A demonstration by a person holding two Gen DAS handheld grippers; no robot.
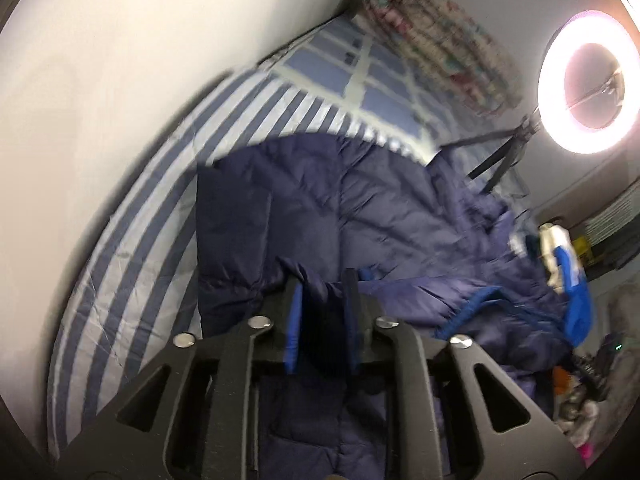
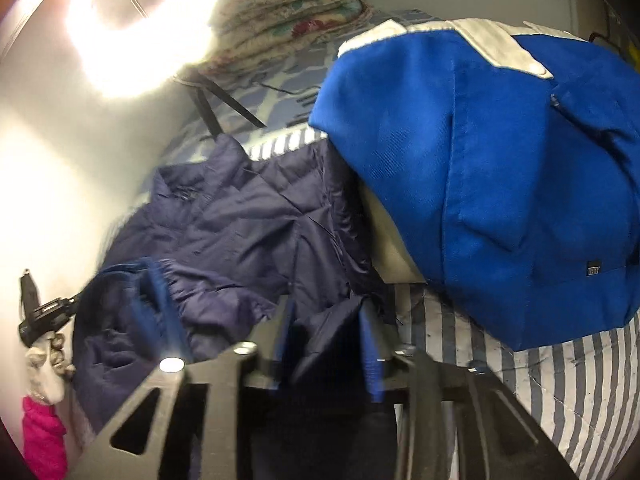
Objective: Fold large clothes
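A navy puffer jacket (image 1: 320,200) lies spread on the striped bed sheet (image 1: 140,220). In the left wrist view, my left gripper (image 1: 322,292) stands over the jacket's near edge. Its jaws are a little apart, and a fold of navy fabric sits loosely in the gap. In the right wrist view, my right gripper (image 2: 326,312) stands wider open over the jacket (image 2: 248,216). A flap of the same fabric lies between its fingers without being pinched. The jacket's bright blue lining shows at a crumpled edge (image 2: 156,300).
A bright blue garment with white bands (image 2: 500,160) is bunched on the sheet (image 2: 560,380), right of the jacket. A folded floral quilt (image 1: 440,40) sits at the bed's head. A lit ring light (image 1: 588,84) on a tripod stands beside the bed, and a white wall (image 1: 100,60) runs along the left.
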